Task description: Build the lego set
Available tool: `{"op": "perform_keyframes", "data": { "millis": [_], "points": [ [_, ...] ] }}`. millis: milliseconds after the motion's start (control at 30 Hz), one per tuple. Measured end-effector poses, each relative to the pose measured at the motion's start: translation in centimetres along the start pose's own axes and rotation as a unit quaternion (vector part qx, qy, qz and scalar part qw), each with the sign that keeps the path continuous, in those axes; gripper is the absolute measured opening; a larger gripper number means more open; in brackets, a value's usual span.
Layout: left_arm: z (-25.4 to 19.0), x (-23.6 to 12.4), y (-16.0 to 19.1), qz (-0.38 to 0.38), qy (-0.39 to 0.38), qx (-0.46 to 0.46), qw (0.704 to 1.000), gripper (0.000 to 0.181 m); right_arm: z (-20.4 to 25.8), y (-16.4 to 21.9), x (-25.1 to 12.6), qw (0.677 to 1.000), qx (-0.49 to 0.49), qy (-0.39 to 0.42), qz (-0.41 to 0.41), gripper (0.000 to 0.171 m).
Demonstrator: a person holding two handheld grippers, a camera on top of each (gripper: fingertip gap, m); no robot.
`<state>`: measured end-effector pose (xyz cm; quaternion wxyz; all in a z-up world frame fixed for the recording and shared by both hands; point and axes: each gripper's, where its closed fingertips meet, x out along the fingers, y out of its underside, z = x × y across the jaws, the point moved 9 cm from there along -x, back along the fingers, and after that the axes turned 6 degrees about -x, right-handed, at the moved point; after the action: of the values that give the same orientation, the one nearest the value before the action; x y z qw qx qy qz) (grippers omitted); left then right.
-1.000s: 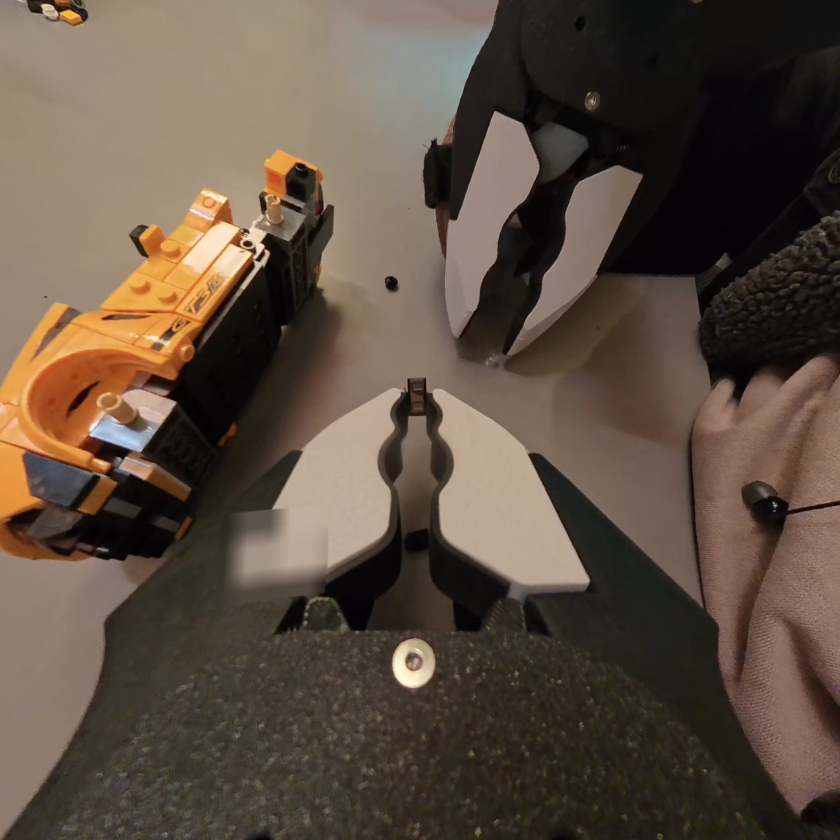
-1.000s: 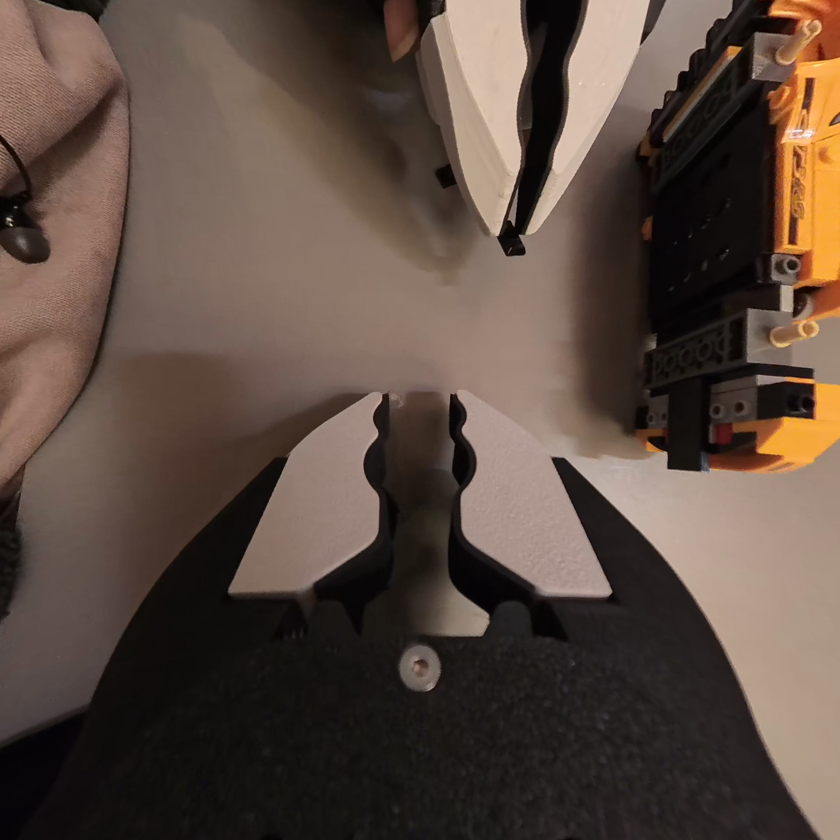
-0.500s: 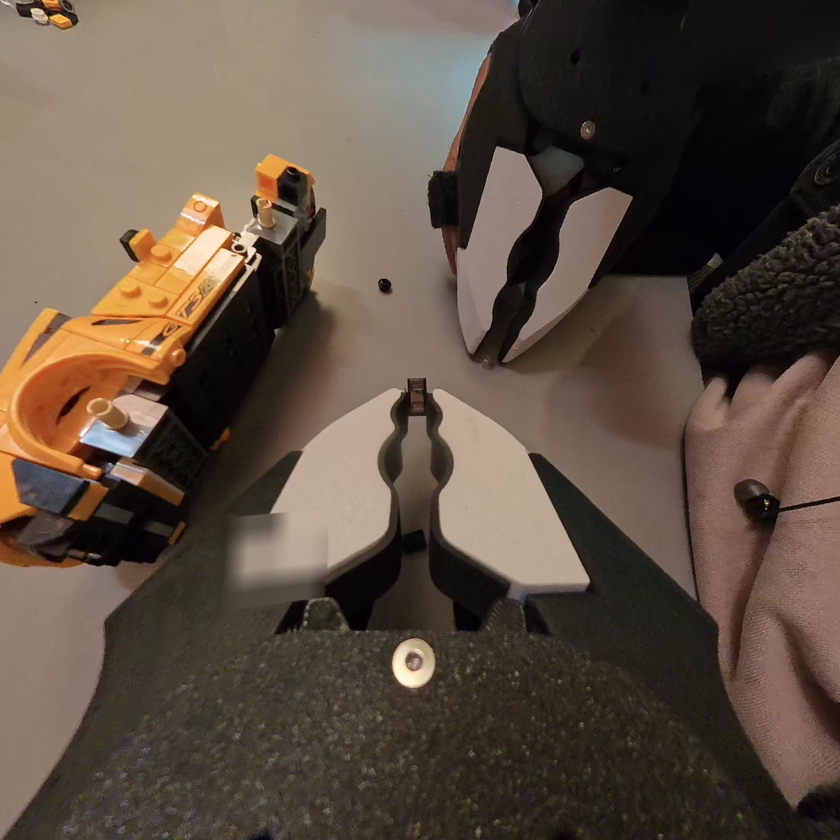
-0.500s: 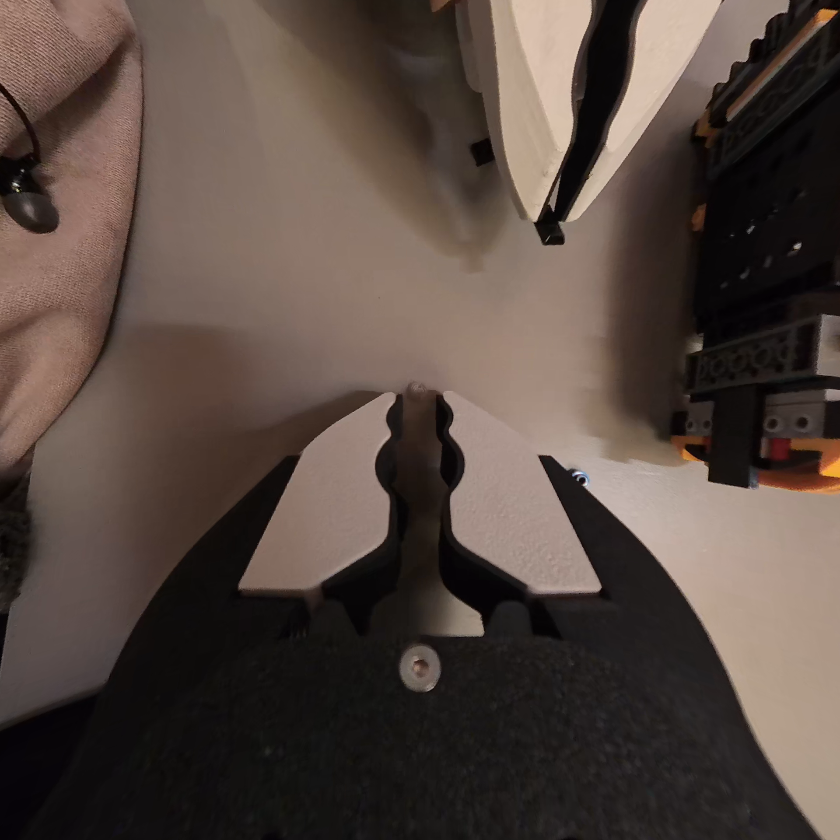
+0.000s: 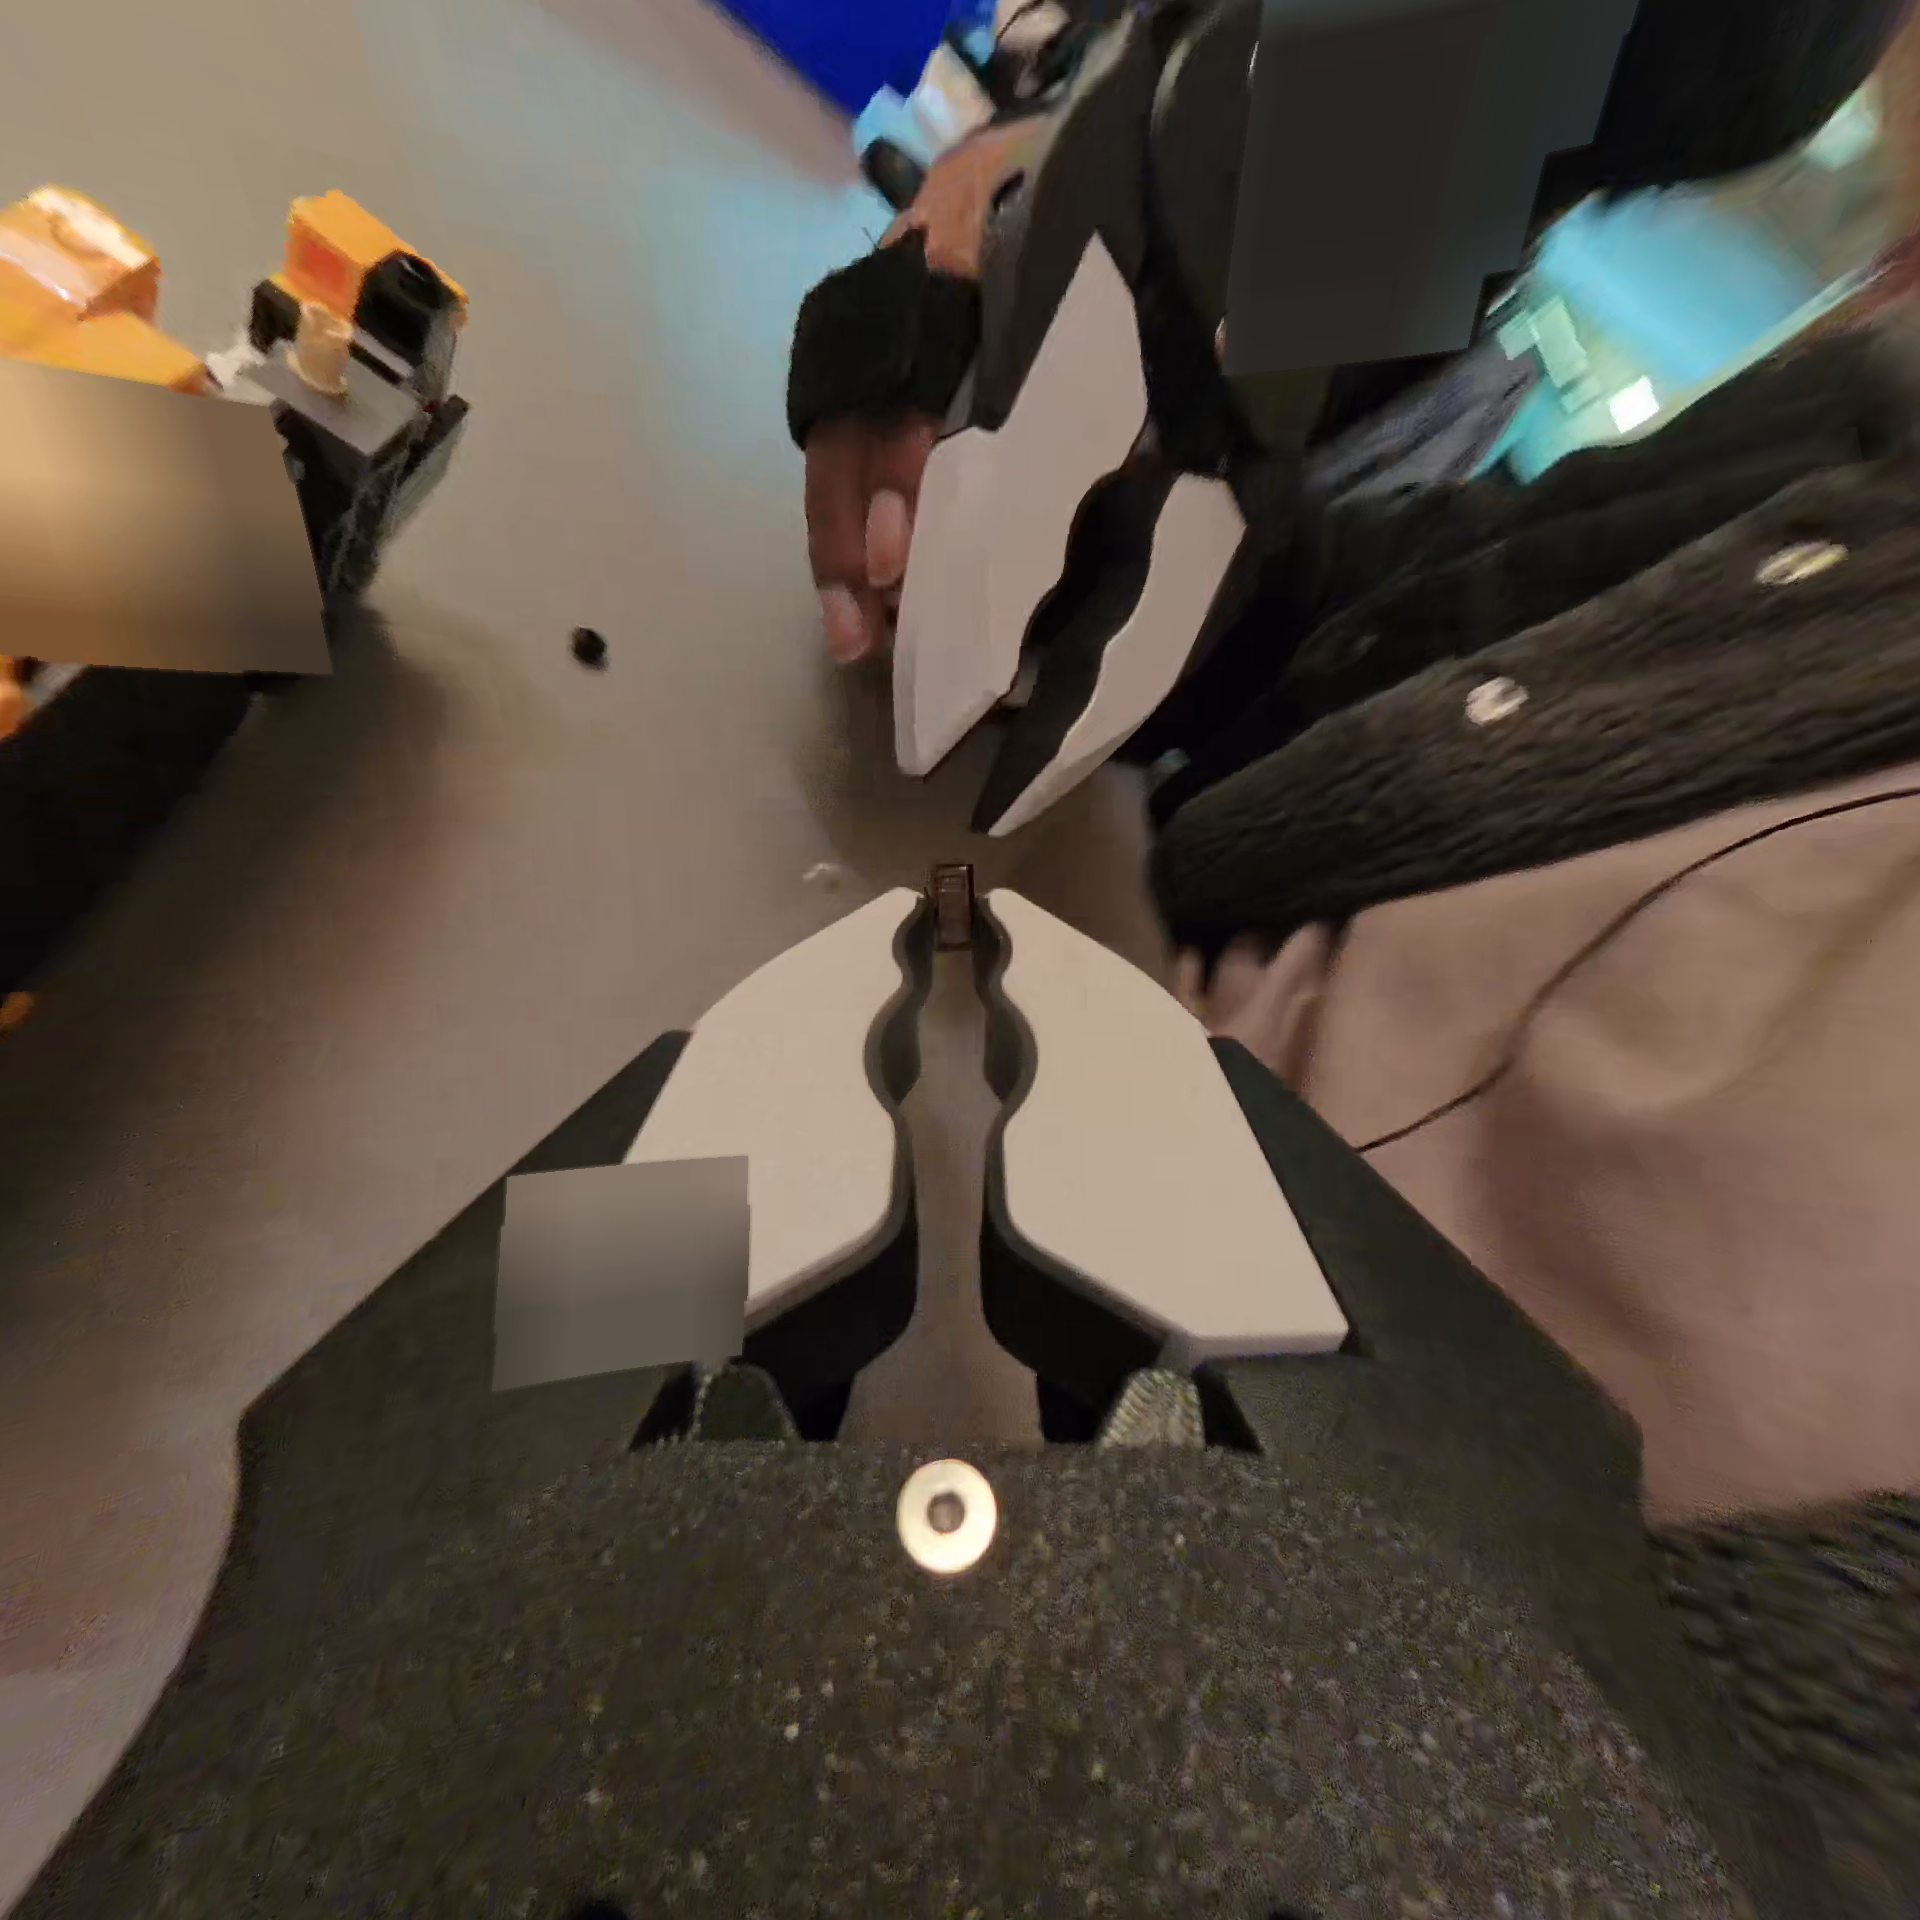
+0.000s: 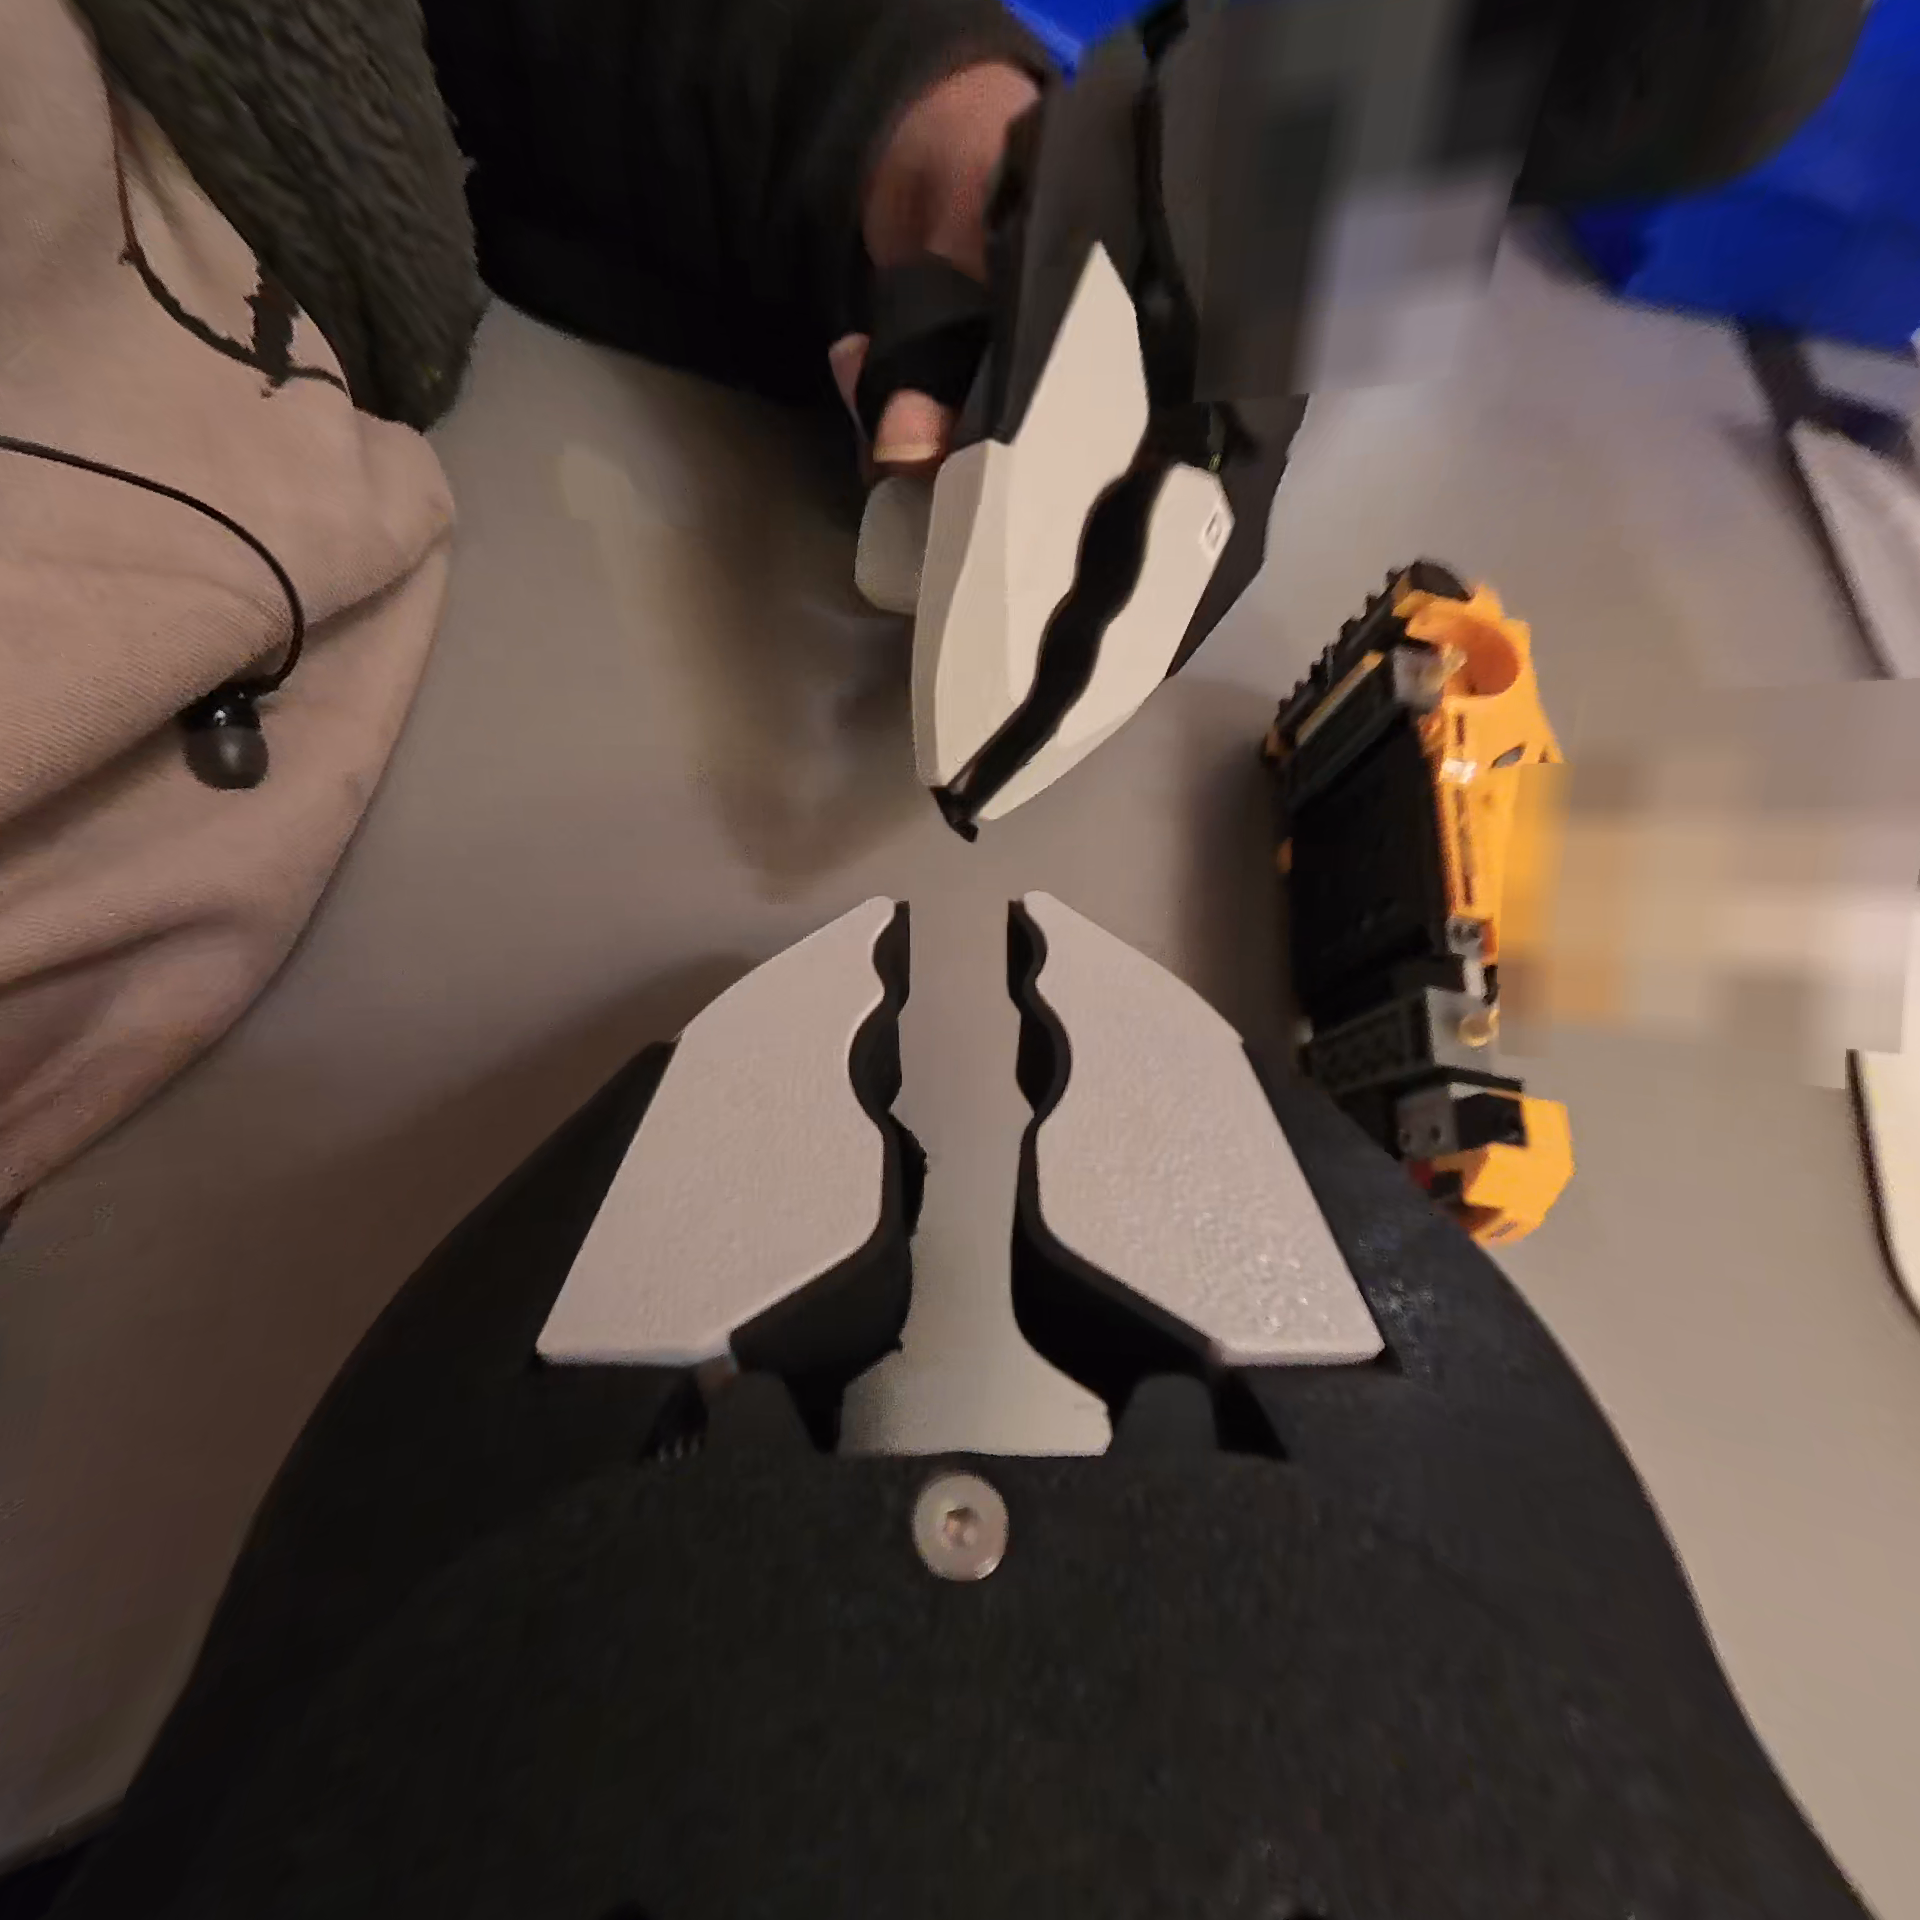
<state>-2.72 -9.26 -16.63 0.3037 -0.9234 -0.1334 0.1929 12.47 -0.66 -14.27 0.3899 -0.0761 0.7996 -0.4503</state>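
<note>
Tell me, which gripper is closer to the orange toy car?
Left, by a little. The left gripper, pinching a small dark piece, hovers beside the car; the right gripper, open, sits slightly farther off.

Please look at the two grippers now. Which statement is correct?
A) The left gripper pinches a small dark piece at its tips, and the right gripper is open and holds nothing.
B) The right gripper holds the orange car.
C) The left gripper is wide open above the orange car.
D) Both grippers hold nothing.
A: the left gripper is shut on a small dark piece at its tips, while the right gripper shows bare table between its open fingers.
</note>
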Motion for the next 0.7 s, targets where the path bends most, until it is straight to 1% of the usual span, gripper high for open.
{"op": "perform_keyframes", "data": {
  "millis": [67,200,300,467,700],
  "points": [
    [0.19,-0.20,-0.05,-0.012,0.046,-0.045,0.998,0.006,0.17,-0.39,-0.01,1.000,-0.015,0.009,-0.022,0.018],
    [0.30,-0.08,0.03,-0.014,0.085,-0.078,0.993,0.006,0.52,-0.89,0.42,0.998,-0.035,0.021,-0.038,0.018],
    [0.21,0.20,0.20,-0.005,0.096,-0.081,0.992,0.006,0.76,-0.96,0.67,0.998,-0.041,0.020,-0.045,0.014],
    [0.25,0.40,0.31,-0.001,0.101,-0.088,0.991,0.006,0.92,-1.12,0.67,0.997,-0.045,0.019,-0.056,0.001],
    [0.19,0.60,0.43,0.005,0.111,-0.093,0.989,0.006,0.76,-1.05,0.58,0.997,-0.038,0.021,-0.063,0.000]
  ]
}}
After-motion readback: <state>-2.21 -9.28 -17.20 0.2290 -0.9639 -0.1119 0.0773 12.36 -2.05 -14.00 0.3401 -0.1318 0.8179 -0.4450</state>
